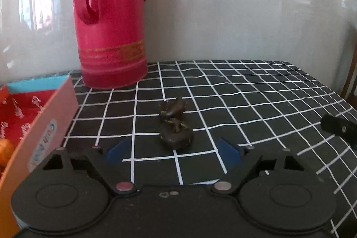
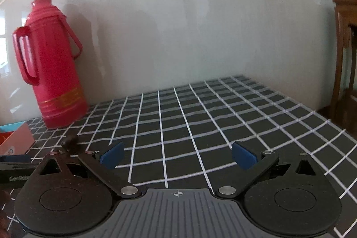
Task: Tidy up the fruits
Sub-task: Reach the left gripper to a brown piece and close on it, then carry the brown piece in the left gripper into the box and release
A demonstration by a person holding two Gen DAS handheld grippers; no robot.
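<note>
Fruits (image 1: 175, 124), 2 dark pieces touching, lie on the checked cloth (image 1: 245, 99) at your left gripper's (image 1: 174, 152) 12 o'clock; its jaws gape, gripping nothing. Your right gripper (image 2: 177, 155) gapes empty too.

I see a table (image 1: 256, 99) under black checked cloth, carrying a red flask (image 1: 111, 21), an open box (image 1: 44, 117) and two dark fruits (image 1: 175, 126).
</note>
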